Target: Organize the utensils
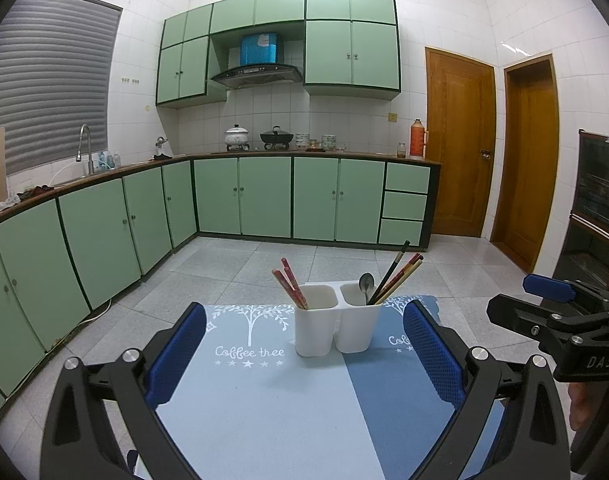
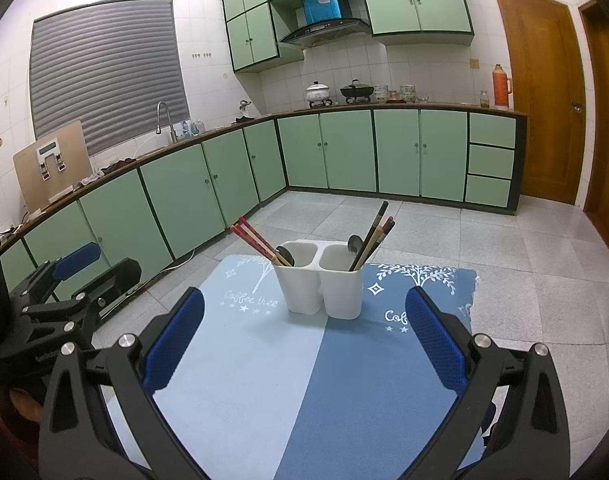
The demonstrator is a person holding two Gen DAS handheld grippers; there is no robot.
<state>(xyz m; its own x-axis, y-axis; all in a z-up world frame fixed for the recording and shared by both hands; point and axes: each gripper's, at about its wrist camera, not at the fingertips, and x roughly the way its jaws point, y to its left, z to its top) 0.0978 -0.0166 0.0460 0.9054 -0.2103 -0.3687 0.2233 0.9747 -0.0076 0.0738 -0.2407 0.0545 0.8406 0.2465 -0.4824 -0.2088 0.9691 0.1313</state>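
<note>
Holder: white two-cup utensil holder (image 1: 336,324) upright on blue mat (image 1: 264,400), mid-mat, ahead of both grippers.
Left cup: red chopsticks (image 1: 290,286) leaning out to the left; a dark spoon bowl (image 2: 285,255) at the rim, seen from right wrist only.
Right cup: metal spoon (image 1: 366,282) standing bowl up, plus a bundle of dark and red-brown chopsticks (image 1: 396,276) leaning right.
Left gripper (image 1: 304,356): fingers spread wide, nothing between them, well short of the holder.
Right gripper (image 2: 304,340): fingers likewise spread and empty, held back from the holder.
Stage: each cup holds chopsticks and a spoon; fits either a mixed lot awaiting sorting or a final arrangement; cannot tell which.
Handling, chopsticks: likely light, stiff, thin, smooth; prone to roll or slip between pads; best pinched on the upper shaft above the rim.
Handling, spoons: likely rigid, slick metal; grip on the exposed end.
Risk: holder looks light plastic, may tip if a stick is dragged sideways.
</note>
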